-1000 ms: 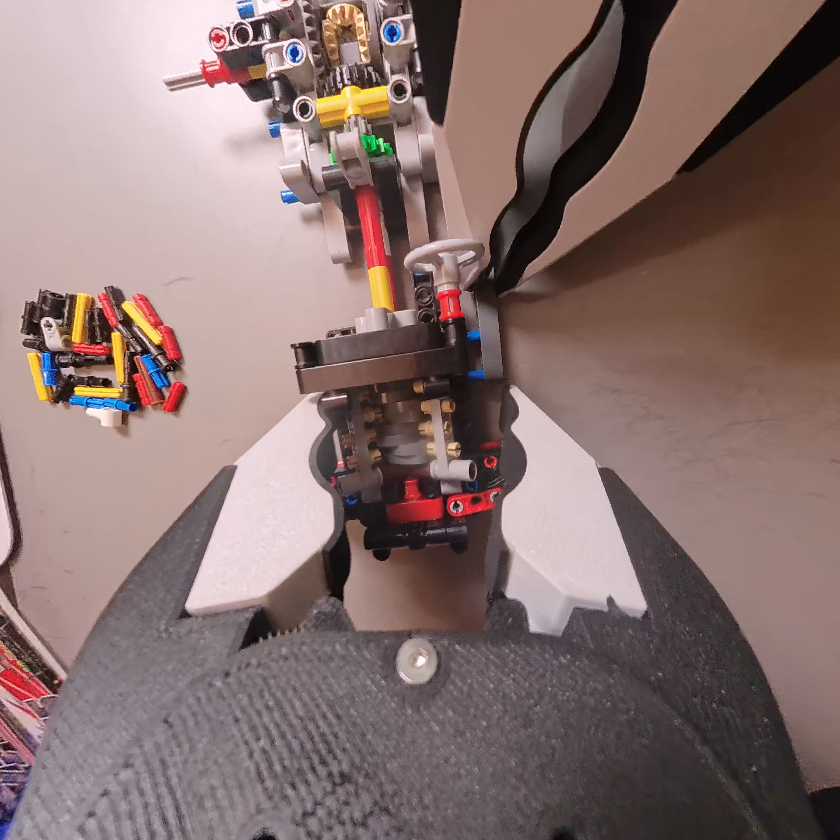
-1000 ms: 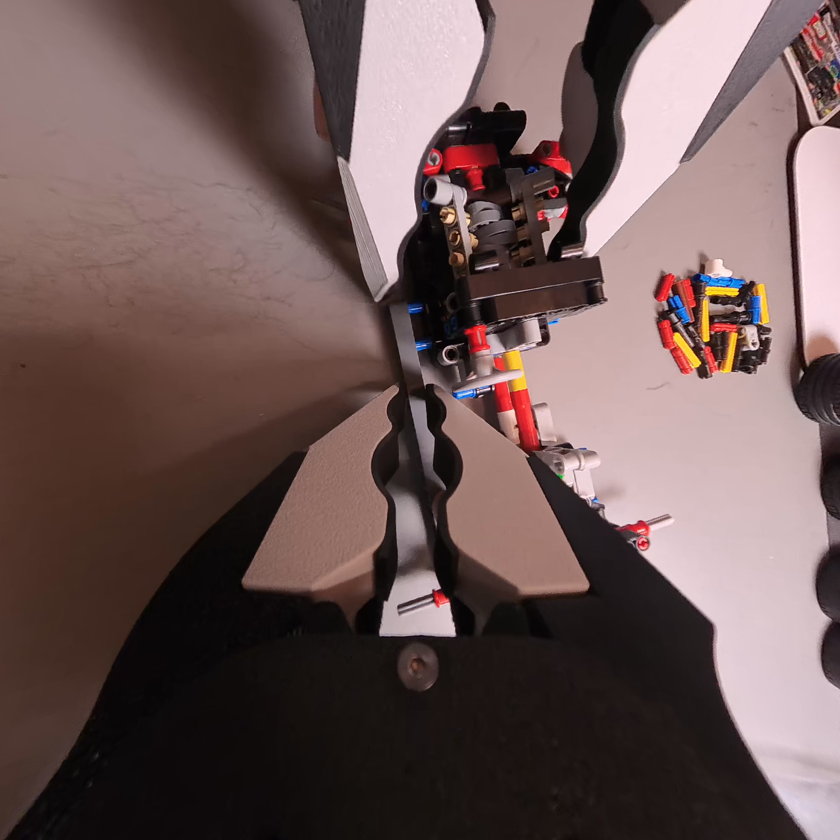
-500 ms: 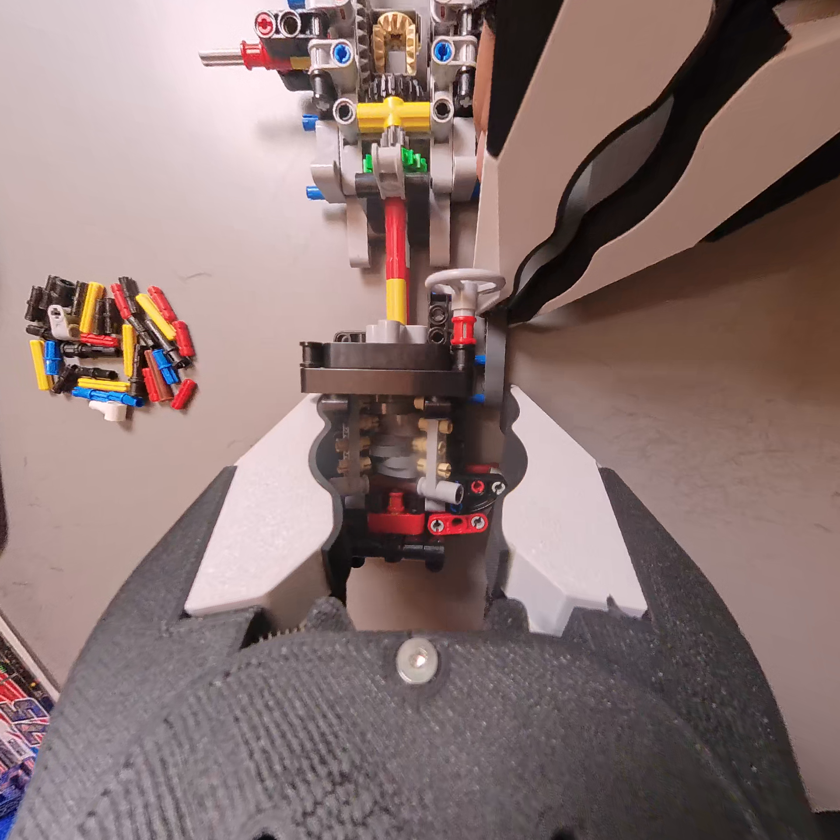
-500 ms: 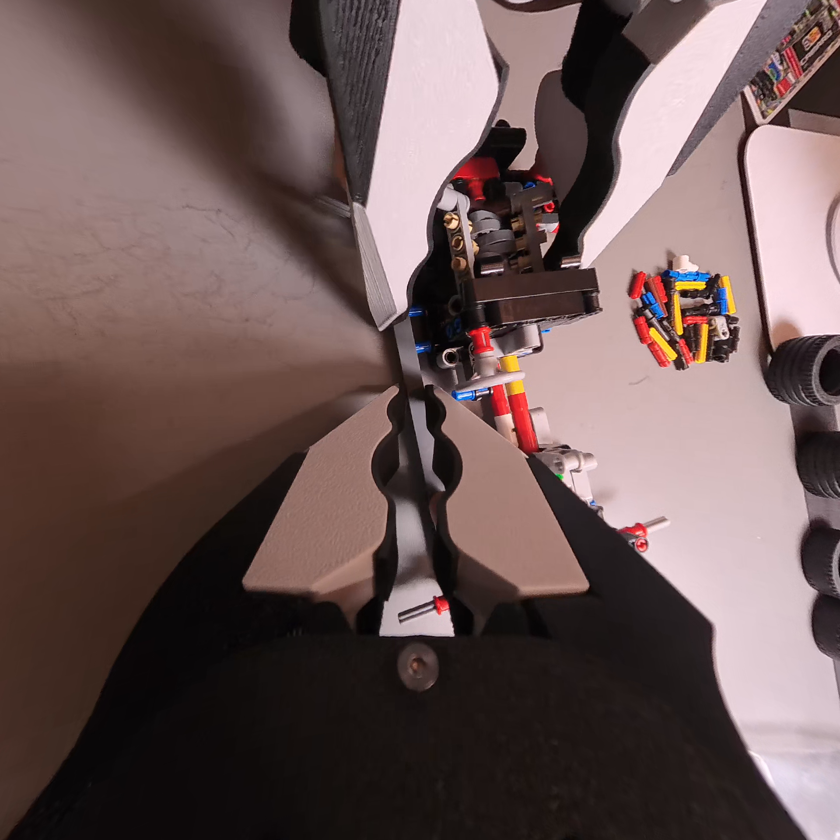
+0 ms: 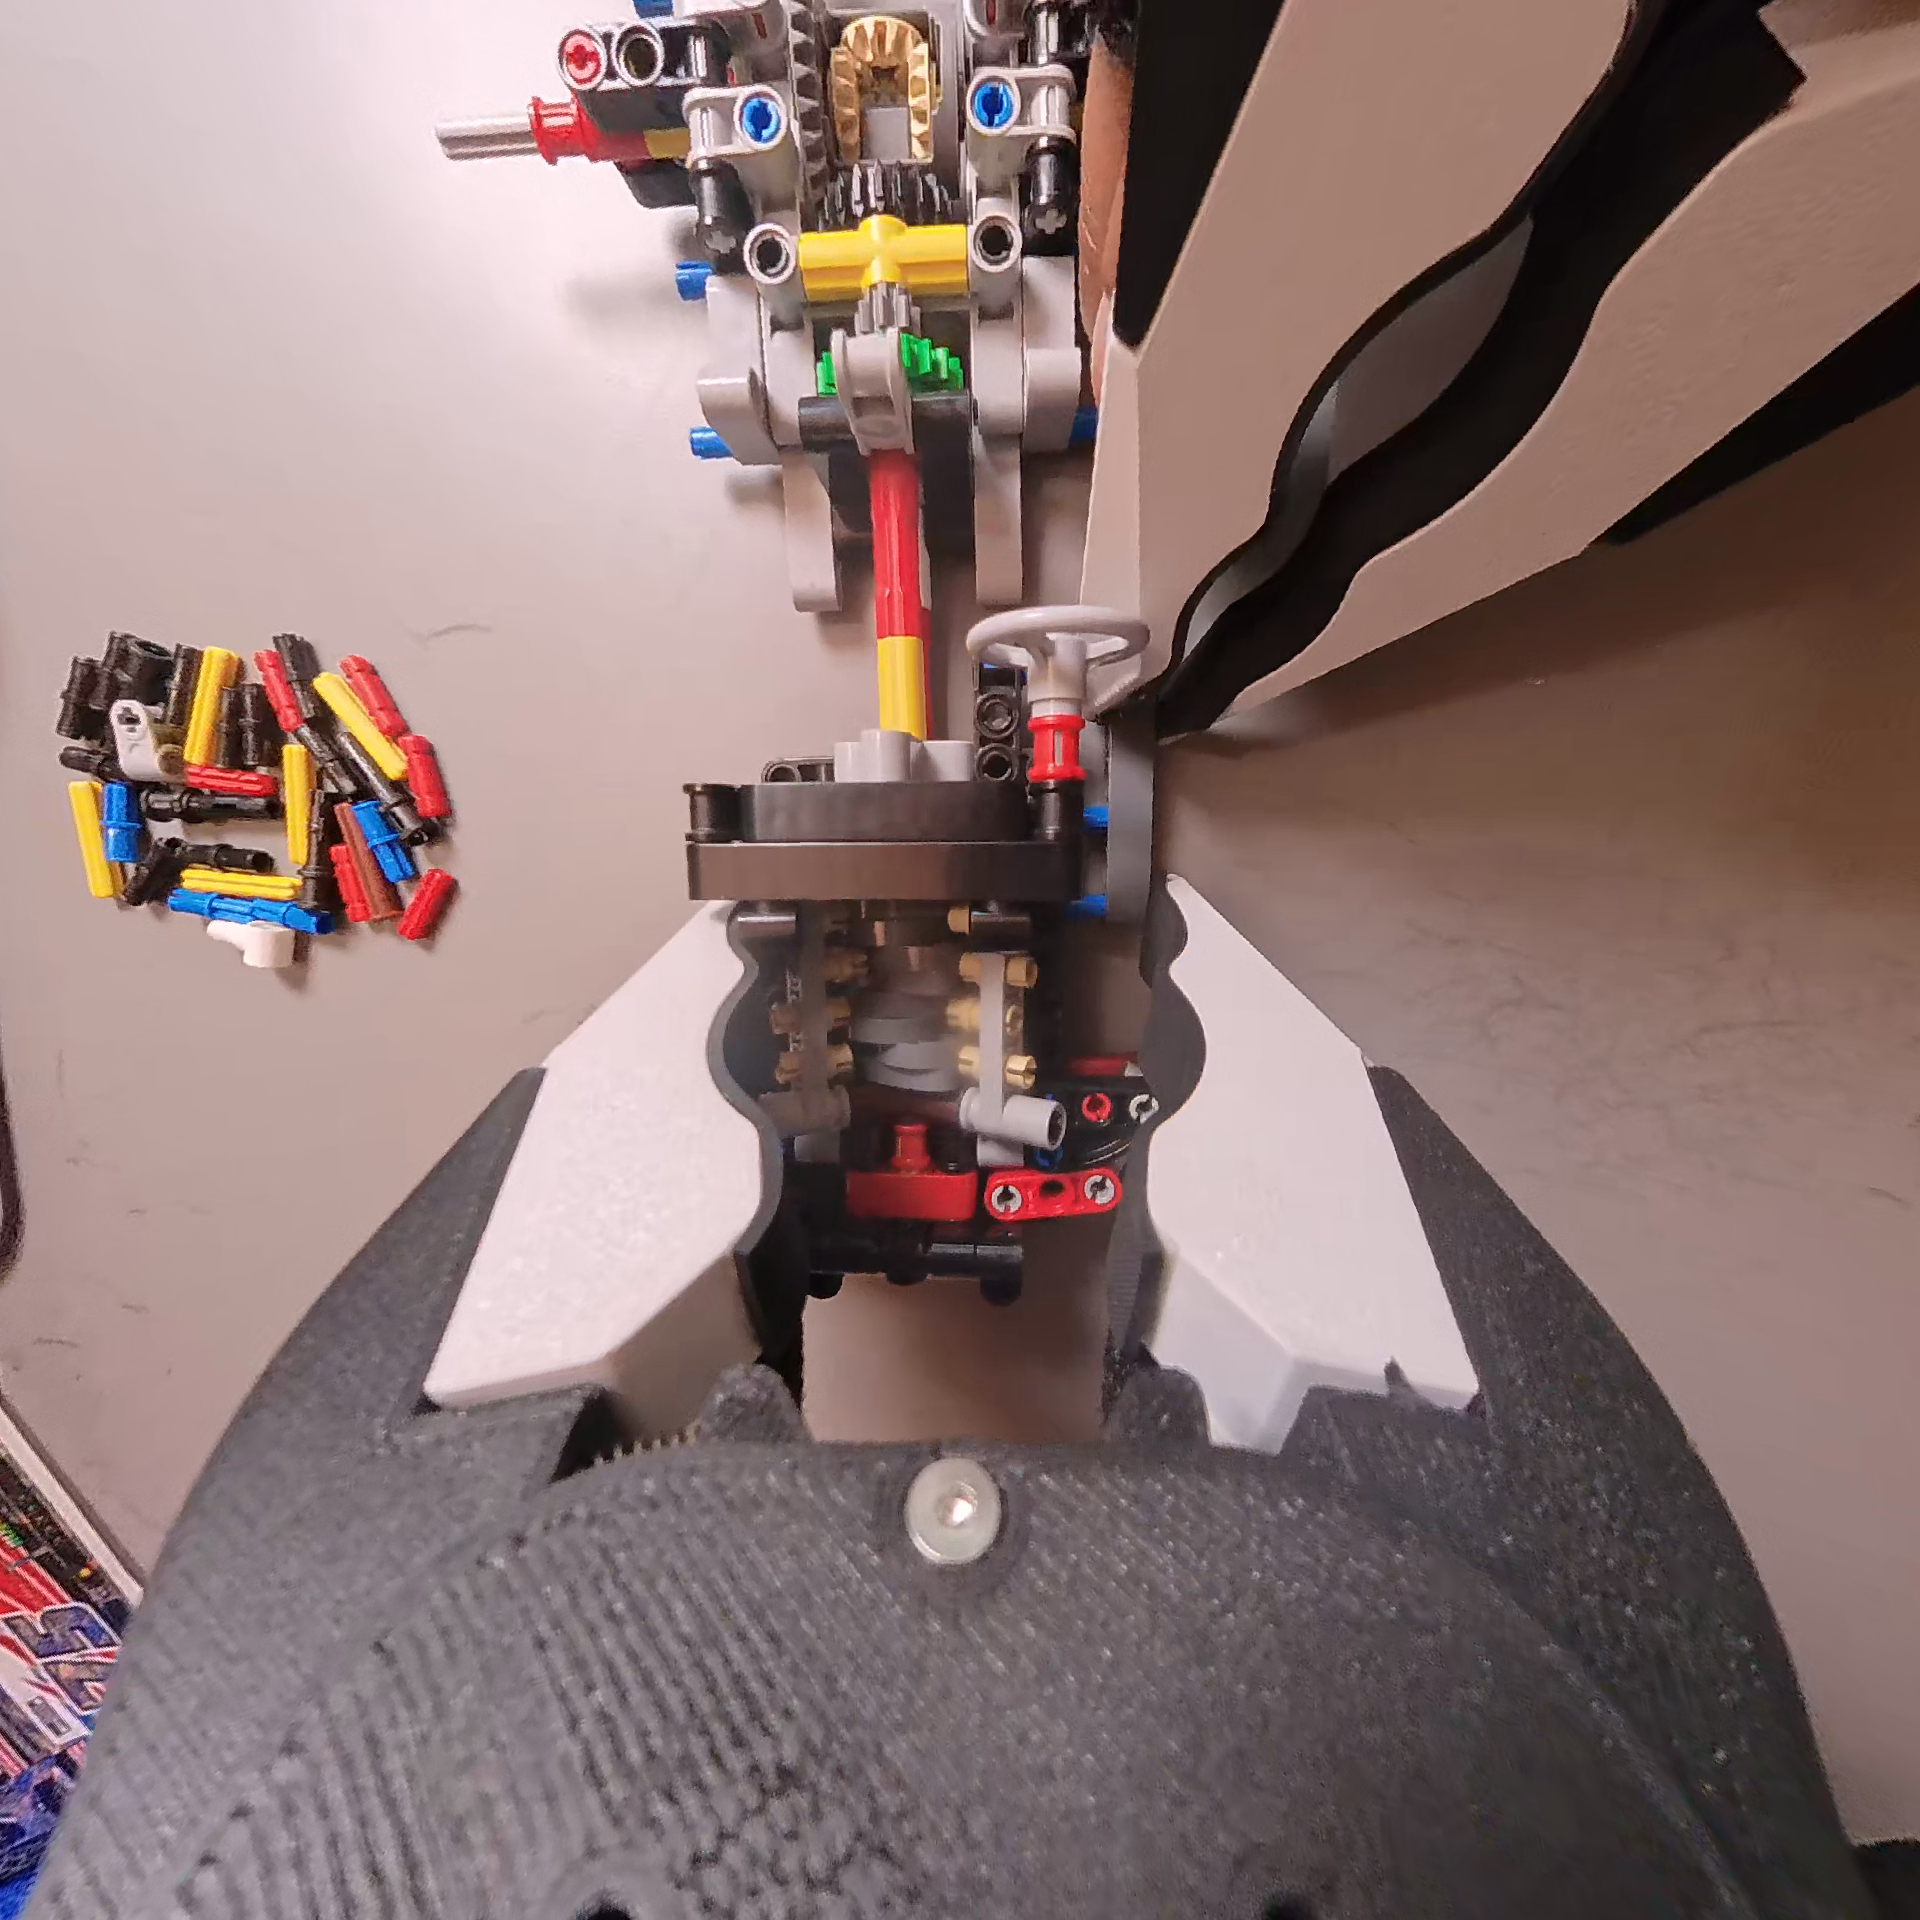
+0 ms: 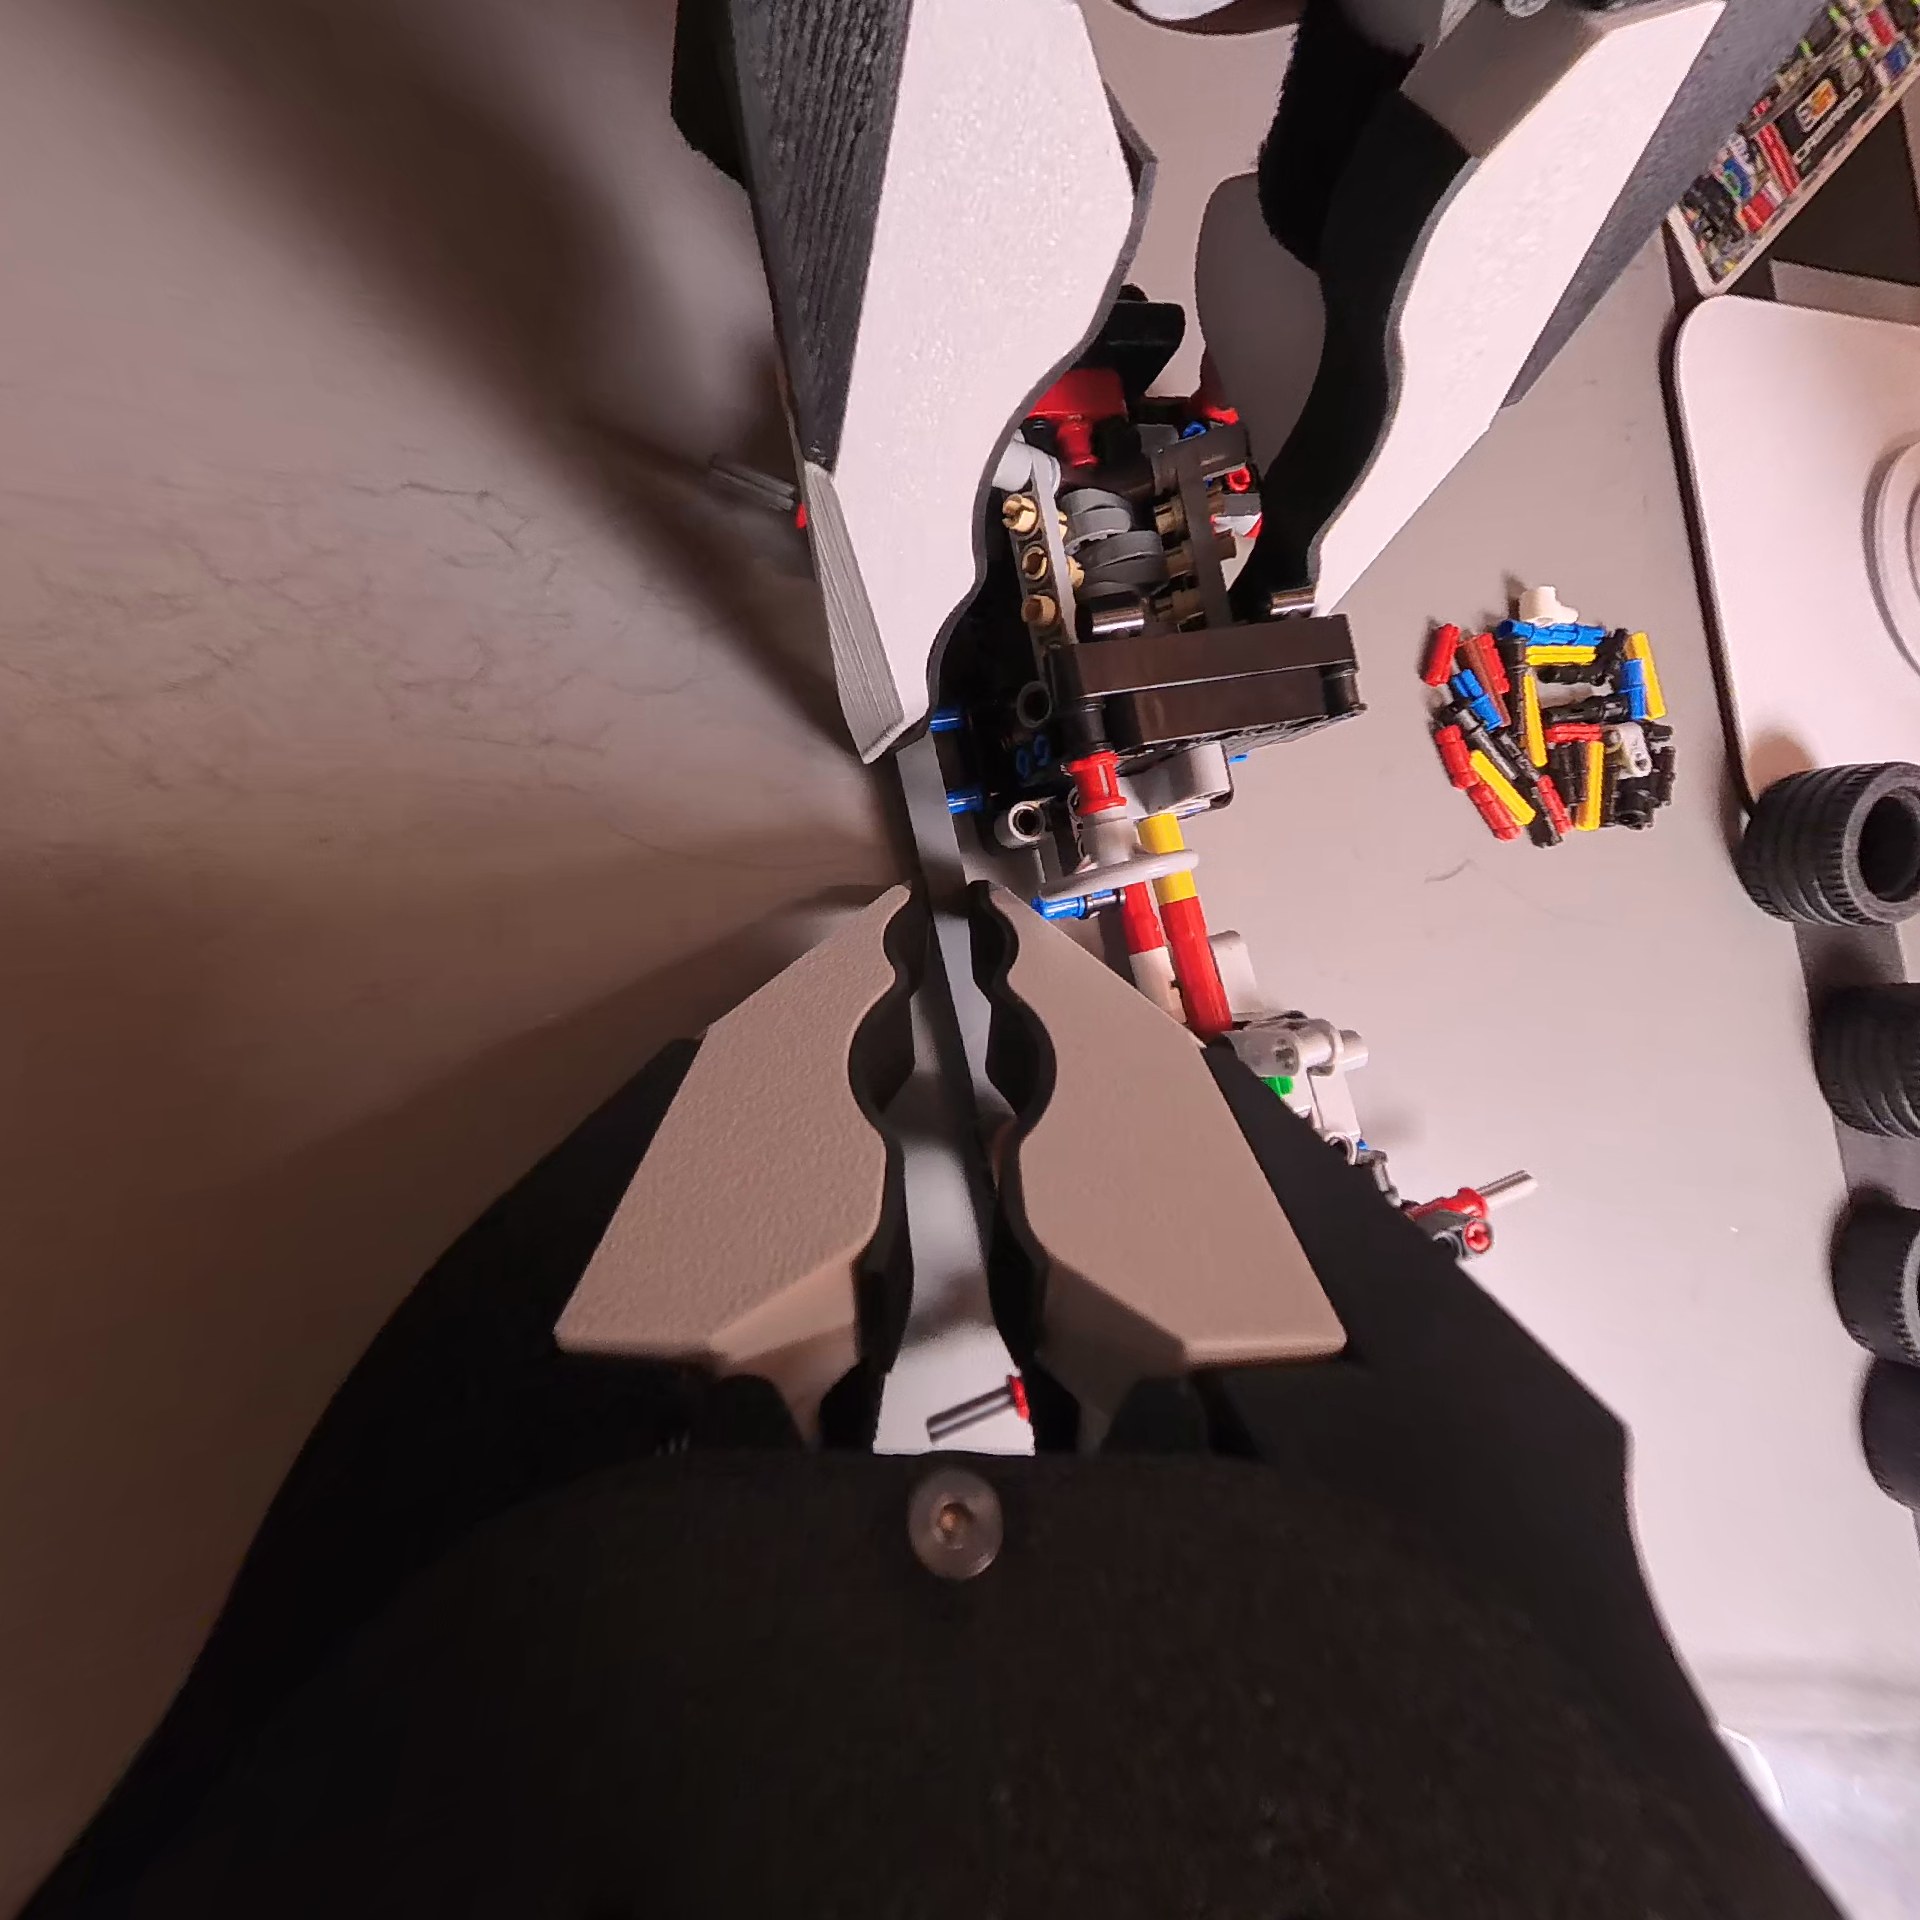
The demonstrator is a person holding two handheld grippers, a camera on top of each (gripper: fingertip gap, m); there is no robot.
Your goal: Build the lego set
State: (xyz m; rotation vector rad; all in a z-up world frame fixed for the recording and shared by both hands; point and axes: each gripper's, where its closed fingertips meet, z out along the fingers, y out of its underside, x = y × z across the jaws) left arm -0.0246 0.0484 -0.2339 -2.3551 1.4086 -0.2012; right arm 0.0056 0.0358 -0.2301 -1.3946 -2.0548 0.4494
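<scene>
The lego model (image 5: pixel 883 831), a long chassis with a black frame, a red and yellow axle and a grey steering wheel (image 5: pixel 1055 634), lies on the tan table. My left gripper (image 5: pixel 945 904) is shut on its near engine end. It also shows at the top of the right wrist view (image 6: pixel 1091 665), around the model (image 6: pixel 1205 696). My right gripper (image 6: pixel 942 894) is shut on a thin grey panel (image 6: pixel 940 1195). It holds the panel's far end against the model's side. In the left wrist view the right gripper (image 5: pixel 1153 696) comes in from the upper right with the panel (image 5: pixel 1127 831).
A pile of small coloured pins (image 5: pixel 249 790) lies left of the model, and shows at right in the right wrist view (image 6: pixel 1548 727). Black tyres (image 6: pixel 1839 842) and a white tray (image 6: pixel 1808 520) stand beyond it. A printed booklet (image 5: pixel 42 1621) lies at the table edge. The gap from one gripper's tips to the other's is roughly 4 cm.
The model has straightened in the left wrist view, its far end swinging right. The right wrist view has shifted, so the tyres and tray now show. Both grips are unchanged.
</scene>
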